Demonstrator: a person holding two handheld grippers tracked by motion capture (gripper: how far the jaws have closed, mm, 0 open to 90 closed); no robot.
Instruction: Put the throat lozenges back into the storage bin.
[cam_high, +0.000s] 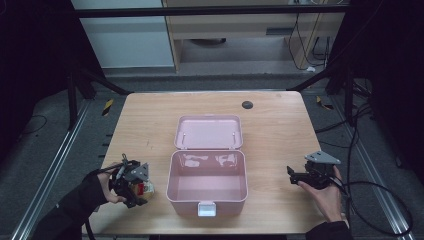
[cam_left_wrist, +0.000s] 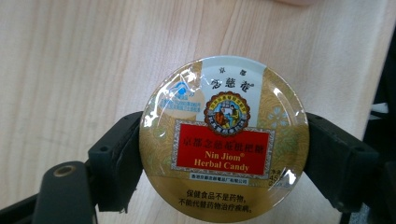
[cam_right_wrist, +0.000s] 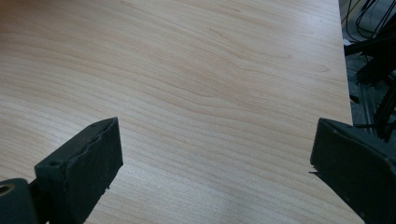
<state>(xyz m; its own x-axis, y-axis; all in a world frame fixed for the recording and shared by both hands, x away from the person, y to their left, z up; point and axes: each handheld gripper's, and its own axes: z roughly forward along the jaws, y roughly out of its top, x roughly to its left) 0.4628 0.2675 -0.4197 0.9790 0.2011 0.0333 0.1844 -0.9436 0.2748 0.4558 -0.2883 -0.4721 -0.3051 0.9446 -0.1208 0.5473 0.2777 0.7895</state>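
A round gold candy tin (cam_left_wrist: 224, 140) with a red "Nin Jiom Herbal Candy" label sits between the jaws of my left gripper (cam_left_wrist: 219, 154), whose pads press on its two sides. The tin (cam_high: 145, 188) is lifted a little off the table at the front left, left of the pink box (cam_high: 207, 195). That box stands open in the middle of the table, its lid (cam_high: 209, 132) laid back and its inside bare. My right gripper (cam_high: 296, 175) hovers over the table at the right, jaws wide apart (cam_right_wrist: 210, 163) with bare wood between them.
The wooden table (cam_high: 270, 125) has a dark round cap (cam_high: 247, 104) near its far edge. Cables trail on the floor to the right (cam_high: 380, 200). A white latch (cam_high: 206, 208) sits on the box's front wall.
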